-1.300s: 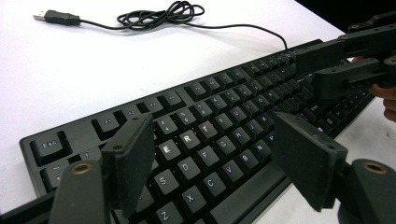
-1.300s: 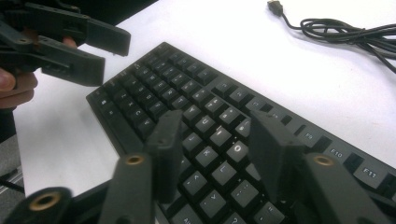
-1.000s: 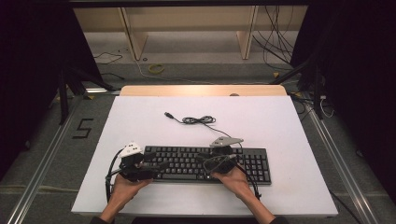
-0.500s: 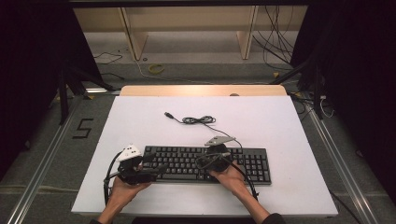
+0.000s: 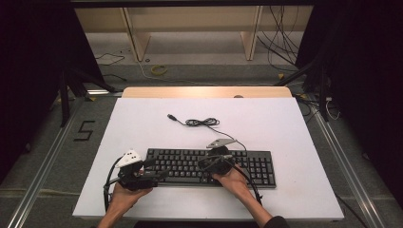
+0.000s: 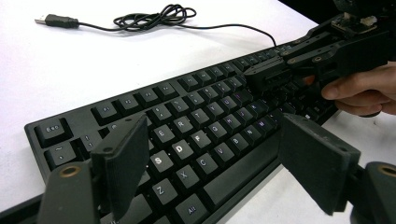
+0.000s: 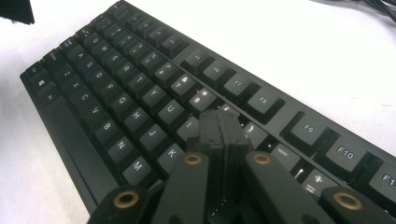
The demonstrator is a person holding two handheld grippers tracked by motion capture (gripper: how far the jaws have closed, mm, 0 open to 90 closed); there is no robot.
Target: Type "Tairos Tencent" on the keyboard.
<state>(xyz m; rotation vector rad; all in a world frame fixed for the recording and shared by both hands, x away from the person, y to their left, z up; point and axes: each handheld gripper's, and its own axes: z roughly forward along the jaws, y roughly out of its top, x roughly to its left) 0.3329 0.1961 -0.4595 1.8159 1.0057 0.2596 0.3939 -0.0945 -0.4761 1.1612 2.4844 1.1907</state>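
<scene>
Keyboard: the black keyboard (image 5: pixel 209 165) is laid flat on the white table (image 5: pixel 285 123), right under both grippers; the left end is under the left gripper, the middle rows under the right one.

Left gripper: the left gripper (image 6: pixel 212 161) is held low over the keyboard's left end, jaws spread wide, about as far as they go. Nothing is gripped; the S, D, F, X and C keys are seen in the gap between the jaws. The jaws have just been opening a touch more, with only keys below them.

Right gripper: the right gripper (image 7: pixel 223 125) is pinched fully together, nothing clamped between the jaws. The closed tips are set down among the keys, just past the K and next to the I/O area; whether a key is actually pressed can't be told.

Versus half a second back: pretty much no change is seen from above; both hands are parked in the same spots and the keyboard isn't shifted.

Cable: the keyboard's cable (image 5: pixel 202 122) is left coiled beyond the right gripper, its USB plug (image 5: pixel 171 116) loose on the table, well apart from both grippers.
</scene>
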